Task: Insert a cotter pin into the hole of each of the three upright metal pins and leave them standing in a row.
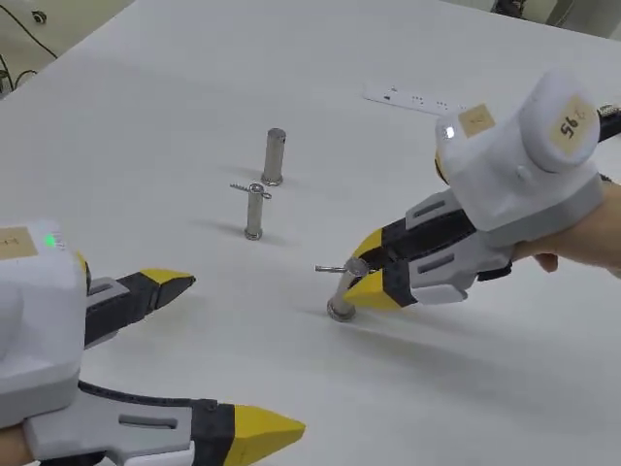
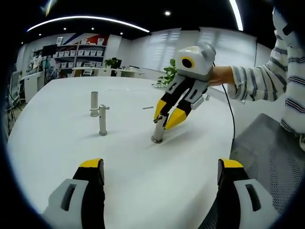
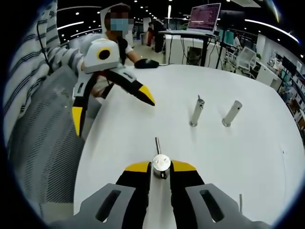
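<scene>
I get bright, even light from ceiling strips (image 2: 86, 18), a soft shadow beside each metal pin (image 1: 254, 209) on the white table (image 1: 146, 97), and fisheye bowing toward both gripper views' edges.

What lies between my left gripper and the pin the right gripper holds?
Only bare table, seen in the left gripper view, from the left gripper to the pin in the right gripper.

Head cam high, looking down on table (image 1: 146, 87), L/R gripper views low, facing each other
</scene>
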{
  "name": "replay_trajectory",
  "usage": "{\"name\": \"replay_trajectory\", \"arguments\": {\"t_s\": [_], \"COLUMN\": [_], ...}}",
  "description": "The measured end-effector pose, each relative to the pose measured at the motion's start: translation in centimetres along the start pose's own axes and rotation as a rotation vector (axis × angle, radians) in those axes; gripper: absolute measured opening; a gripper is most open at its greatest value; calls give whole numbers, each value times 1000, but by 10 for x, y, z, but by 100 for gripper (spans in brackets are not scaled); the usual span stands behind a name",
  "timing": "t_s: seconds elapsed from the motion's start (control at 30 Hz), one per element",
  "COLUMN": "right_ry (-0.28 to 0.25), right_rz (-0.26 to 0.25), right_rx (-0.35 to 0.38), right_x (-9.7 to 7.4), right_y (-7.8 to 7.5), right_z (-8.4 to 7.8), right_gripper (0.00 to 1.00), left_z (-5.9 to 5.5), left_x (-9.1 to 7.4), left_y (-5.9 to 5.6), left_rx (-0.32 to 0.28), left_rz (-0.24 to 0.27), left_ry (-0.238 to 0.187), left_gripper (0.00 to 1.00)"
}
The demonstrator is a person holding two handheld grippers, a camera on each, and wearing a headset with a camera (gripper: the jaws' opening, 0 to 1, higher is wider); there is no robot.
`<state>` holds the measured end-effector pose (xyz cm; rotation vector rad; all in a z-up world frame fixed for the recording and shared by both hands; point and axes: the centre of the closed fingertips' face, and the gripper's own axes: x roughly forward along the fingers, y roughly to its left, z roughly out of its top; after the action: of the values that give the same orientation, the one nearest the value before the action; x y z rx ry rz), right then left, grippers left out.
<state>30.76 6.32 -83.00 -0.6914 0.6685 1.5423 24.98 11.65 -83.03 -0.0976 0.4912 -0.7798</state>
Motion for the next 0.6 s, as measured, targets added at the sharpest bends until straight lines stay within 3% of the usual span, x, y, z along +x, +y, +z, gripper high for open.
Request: {"name": "replay_trajectory", "arguments": {"t_s": [0.4,0.6], "right_ry": [20,20], "right_rz": [-2,-36], "right_rx": [-22,-39], "right_x": [-2,-8], "right_y": [-2,-13], "right_z": [-1,-4], "right_gripper": [14,13], "left_z": [2,5], "left_x": [2,2], "left_y": [0,3], "left_rx": [42,50], "left_rz": [-1,1], "left_ry": [5,-4], "left_gripper": [99,99]}}
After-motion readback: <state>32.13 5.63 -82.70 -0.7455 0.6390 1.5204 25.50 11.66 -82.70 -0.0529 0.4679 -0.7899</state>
